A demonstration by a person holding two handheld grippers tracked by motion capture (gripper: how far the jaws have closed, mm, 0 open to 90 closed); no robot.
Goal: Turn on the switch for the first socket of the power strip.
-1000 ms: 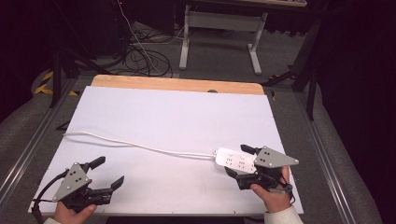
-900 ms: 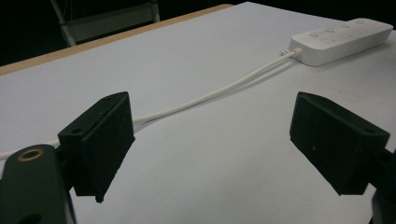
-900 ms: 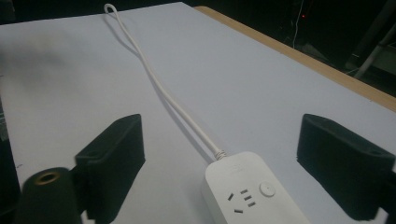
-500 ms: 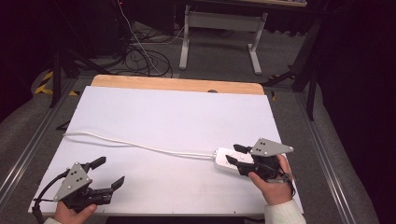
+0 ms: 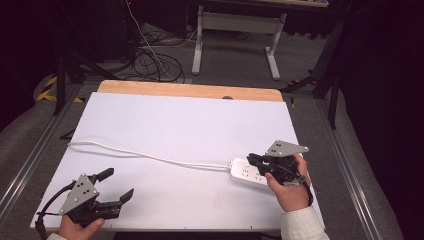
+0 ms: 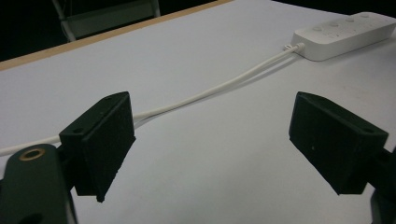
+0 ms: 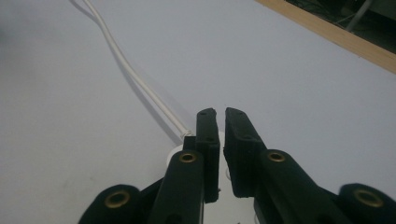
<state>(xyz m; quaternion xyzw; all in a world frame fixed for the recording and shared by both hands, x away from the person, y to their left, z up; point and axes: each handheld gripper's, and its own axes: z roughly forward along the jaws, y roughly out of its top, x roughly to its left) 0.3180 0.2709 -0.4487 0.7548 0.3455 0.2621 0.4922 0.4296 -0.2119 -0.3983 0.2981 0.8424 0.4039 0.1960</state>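
A white power strip (image 5: 246,173) lies on the white table cover (image 5: 190,120) at the right front. Its white cable (image 5: 150,156) runs left across the cover. My right gripper (image 5: 252,160) sits over the strip's cable end, jaws pressed nearly together with nothing between them. In the right gripper view the shut gripper (image 7: 220,115) hovers just above the strip (image 7: 175,152), and the cable (image 7: 126,65) leads away ahead. My left gripper (image 5: 119,185) rests at the left front, open and empty. Between its wide jaws (image 6: 210,140) I see the cable (image 6: 210,93) and, far off, the strip (image 6: 345,33).
A wooden table edge (image 5: 190,90) borders the far side of the cover. Beyond it, on the floor, are tangled black cables (image 5: 150,60) and a grey metal stand (image 5: 235,25). Metal rails run along both table sides.
My right gripper has turned to point left and shifted slightly away from the front edge, staying over the strip. The left gripper and the strip have not moved.
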